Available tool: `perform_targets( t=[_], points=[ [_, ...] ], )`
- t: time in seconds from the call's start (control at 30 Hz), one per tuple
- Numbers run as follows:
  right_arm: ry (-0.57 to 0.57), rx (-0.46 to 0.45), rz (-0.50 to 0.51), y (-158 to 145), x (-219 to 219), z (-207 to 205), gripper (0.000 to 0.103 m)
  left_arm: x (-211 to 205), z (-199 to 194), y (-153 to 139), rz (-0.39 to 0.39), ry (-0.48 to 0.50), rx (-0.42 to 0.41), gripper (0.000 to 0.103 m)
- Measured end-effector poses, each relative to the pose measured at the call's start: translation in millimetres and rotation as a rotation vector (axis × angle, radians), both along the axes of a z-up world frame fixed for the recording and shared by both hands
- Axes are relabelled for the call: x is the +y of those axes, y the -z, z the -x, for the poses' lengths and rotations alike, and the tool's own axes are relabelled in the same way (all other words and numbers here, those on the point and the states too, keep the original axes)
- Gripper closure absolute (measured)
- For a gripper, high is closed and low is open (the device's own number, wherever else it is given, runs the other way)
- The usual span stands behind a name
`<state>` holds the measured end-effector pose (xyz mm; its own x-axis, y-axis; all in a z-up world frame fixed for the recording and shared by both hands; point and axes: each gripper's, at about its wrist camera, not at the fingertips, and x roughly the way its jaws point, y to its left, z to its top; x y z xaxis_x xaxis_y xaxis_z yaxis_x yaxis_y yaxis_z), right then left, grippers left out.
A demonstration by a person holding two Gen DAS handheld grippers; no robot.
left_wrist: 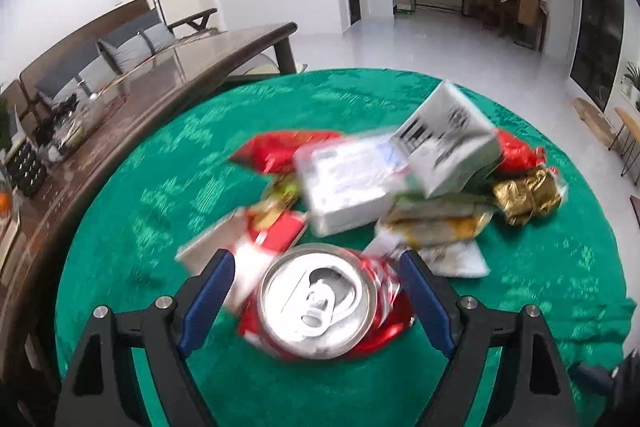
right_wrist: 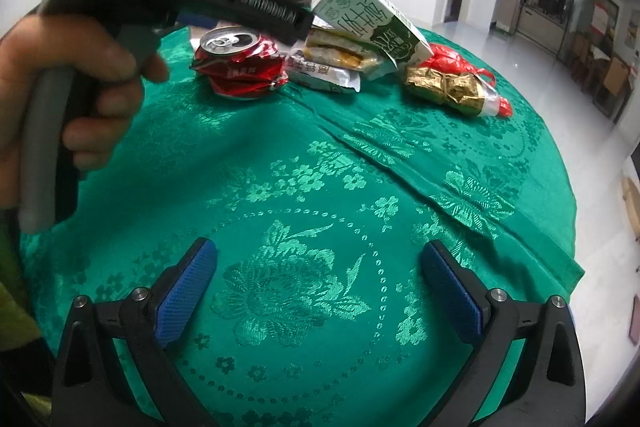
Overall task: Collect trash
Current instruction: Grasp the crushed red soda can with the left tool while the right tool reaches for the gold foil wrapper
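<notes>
Near the counter's [right_wrist: 460,187] left edge, the crushed can [left_wrist: 320,301] sits between the spread left claw [left_wrist: 316,301]: light, slippery, dentable; grip its sides.

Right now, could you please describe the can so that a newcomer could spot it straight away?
On the green tablecloth, find the trash pile at the far side. The can sits at its left end, beside the wrappers: the only metal item, red, crushed, with a silver top.

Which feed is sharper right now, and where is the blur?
Left wrist view: motion blur smears the crushed red can and the white cartons. Right wrist view: green tablecloth is crisp; only the left gripper and the hand holding it are blurred.
</notes>
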<state>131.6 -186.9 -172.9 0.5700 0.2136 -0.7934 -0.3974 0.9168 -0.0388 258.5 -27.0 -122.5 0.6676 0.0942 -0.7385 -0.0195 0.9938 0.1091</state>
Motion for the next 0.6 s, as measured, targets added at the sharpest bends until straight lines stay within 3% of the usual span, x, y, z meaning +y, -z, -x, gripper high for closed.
perform_targets(
  t=[0.23,0.33,0.47,0.6],
  points=[
    [-0.015,-0.001,-0.001,1,1,2,0.0,61,61,7,0.012,0.037,0.028,0.017],
    [-0.017,-0.002,-0.002,1,2,2,0.0,83,74,7,0.091,0.073,0.027,0.017],
    [-0.015,-0.004,-0.002,1,3,3,0.0,88,73,11,0.195,0.151,0.015,0.017],
    [-0.012,-0.005,-0.002,1,3,2,0.0,66,58,18,0.203,0.171,0.026,0.017]
  ],
)
